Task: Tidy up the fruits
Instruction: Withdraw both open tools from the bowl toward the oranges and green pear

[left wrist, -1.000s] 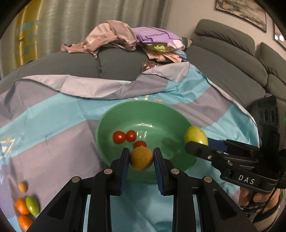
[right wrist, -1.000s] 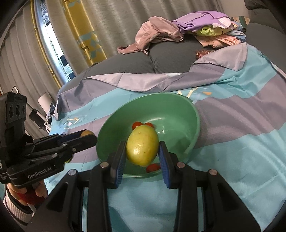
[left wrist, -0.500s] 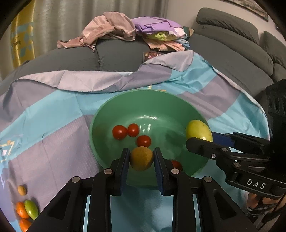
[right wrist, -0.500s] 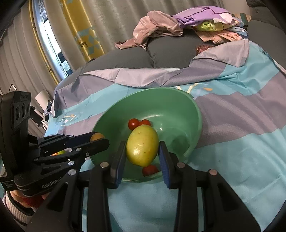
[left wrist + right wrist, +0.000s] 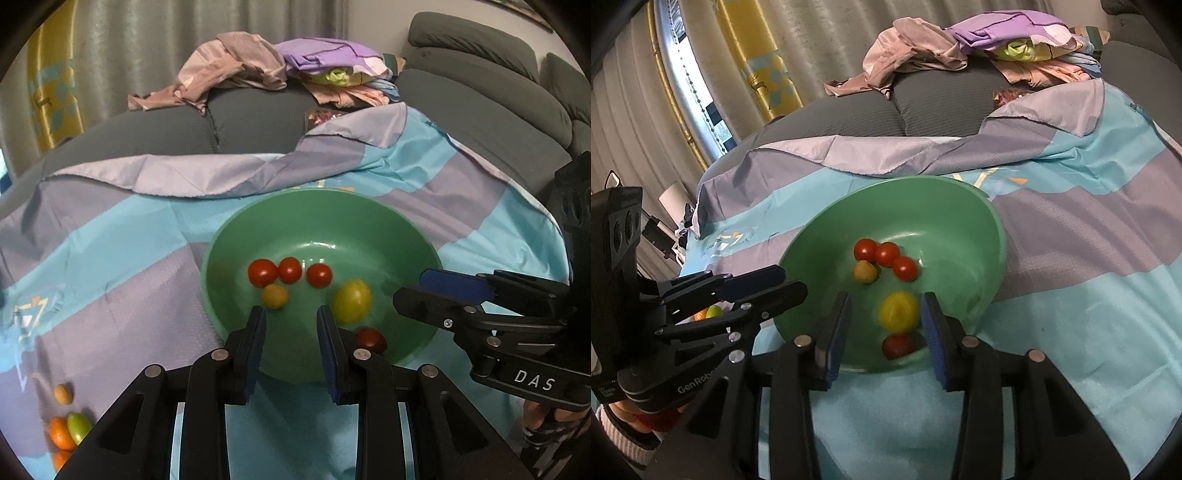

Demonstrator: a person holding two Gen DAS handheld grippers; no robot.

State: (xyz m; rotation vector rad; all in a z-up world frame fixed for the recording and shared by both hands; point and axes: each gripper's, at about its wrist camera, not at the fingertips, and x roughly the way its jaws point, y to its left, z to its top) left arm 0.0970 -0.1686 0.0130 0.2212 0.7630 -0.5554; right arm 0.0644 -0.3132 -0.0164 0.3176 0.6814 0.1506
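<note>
Both grippers hover over the near rim of the green bowl, so that fruit let go falls inside rather than onto the blue-and-grey cloth. The left gripper has its jaws opening with nothing between them; the small tan fruit lies in the bowl beside three red tomatoes. The right gripper is likewise opening and empty, with the yellow fruit down in the bowl beyond its pads, blurred. More fruits wait on the cloth at the left.
</note>
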